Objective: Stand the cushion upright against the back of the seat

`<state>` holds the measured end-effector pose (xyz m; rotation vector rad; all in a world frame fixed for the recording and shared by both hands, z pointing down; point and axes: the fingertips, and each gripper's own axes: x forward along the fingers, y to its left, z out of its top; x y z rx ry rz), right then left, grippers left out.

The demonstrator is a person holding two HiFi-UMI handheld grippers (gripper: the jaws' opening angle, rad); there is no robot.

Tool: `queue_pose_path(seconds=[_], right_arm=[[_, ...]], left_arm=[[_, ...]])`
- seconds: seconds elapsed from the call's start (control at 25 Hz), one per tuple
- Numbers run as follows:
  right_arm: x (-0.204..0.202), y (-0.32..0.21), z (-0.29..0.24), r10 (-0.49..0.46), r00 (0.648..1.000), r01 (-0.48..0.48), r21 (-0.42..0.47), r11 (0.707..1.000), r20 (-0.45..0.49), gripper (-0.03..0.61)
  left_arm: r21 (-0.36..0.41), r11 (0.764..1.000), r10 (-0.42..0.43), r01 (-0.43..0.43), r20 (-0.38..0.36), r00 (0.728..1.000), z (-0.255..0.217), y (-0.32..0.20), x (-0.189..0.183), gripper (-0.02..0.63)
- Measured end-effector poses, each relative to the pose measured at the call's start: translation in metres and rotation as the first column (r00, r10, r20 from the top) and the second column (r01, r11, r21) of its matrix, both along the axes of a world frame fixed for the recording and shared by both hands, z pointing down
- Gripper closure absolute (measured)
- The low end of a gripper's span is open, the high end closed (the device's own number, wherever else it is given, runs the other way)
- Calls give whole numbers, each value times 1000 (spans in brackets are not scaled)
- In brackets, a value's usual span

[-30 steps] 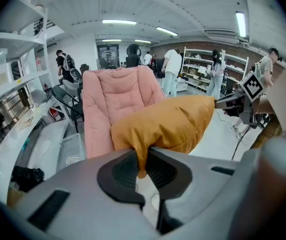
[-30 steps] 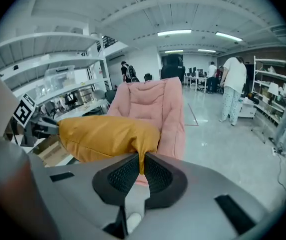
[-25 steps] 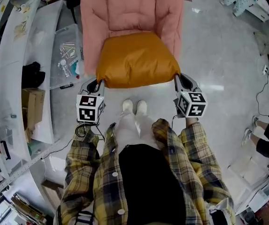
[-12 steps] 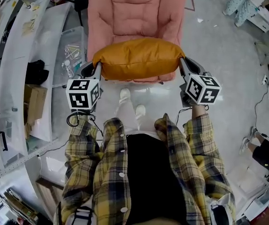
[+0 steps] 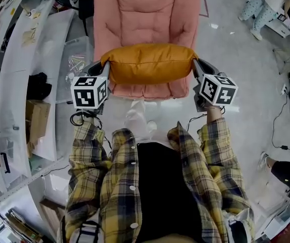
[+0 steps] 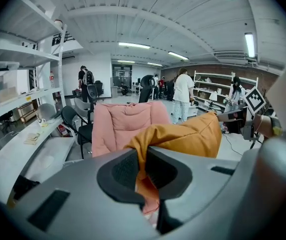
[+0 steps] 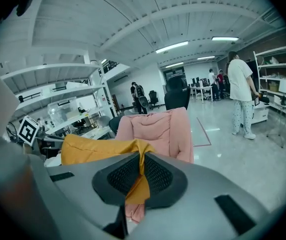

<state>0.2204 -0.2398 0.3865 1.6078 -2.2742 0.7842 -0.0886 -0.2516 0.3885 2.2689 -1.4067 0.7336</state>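
Observation:
An orange cushion (image 5: 150, 63) hangs in the air above the front edge of a pink padded chair (image 5: 147, 14), held level between my two grippers. My left gripper (image 5: 105, 70) is shut on the cushion's left corner (image 6: 142, 154); the fabric is pinched between its pads. My right gripper (image 5: 195, 67) is shut on the right corner (image 7: 142, 171) in the same way. In the left gripper view the cushion (image 6: 182, 136) stretches off to the right in front of the chair back (image 6: 125, 126). In the right gripper view the cushion (image 7: 98, 149) runs left, with the chair (image 7: 157, 129) behind it.
A long white workbench (image 5: 28, 59) and a clear plastic box (image 5: 76, 59) stand left of the chair. Black office chairs (image 6: 73, 121) sit beside the bench. People stand farther off (image 7: 242, 89) on the pale floor. Cables trail at the right (image 5: 279, 130).
Both grippers have lifted the cushion up off the seat front and carried it a little toward the chair back; it now hangs flatter and higher in the head view.

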Motion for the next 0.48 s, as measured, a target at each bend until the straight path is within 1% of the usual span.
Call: queue_pose_path(seconds=[0.16,0.32,0.48], right_arm=[[-4,-38,15,16,1000,-16,-44,999,2,540],[-4,-82,21,49,999,-48,-68,997,18,540],[-5,-130,26,90,996,-87,-94,992,27,540]], left_arm=[[-31,999,18,-18,4,1000,14,-45,-4,584],[-58,998,39,-40,-29,999,21,-95,-2,584],[-81,994,72,-75,-36,997,25,-151,0,583]])
